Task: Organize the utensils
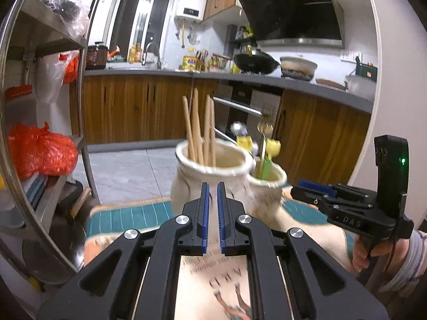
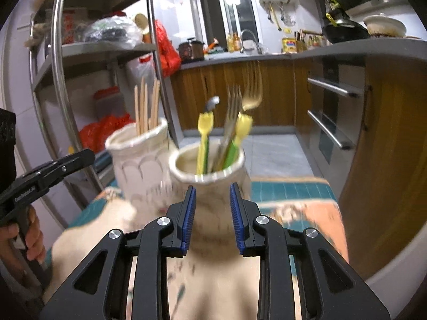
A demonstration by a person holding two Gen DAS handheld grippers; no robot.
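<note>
While chopsticks (image 1: 198,128) fill one jar (image 1: 210,176), left gripper (image 1: 213,189) faces it.

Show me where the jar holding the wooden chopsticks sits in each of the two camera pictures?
Left wrist view: chopstick jar at centre, just beyond the blue fingertips.
Right wrist view: the same jar left of centre, behind the fork jar.
Shared landmark: the white water heater on the far wall.
</note>
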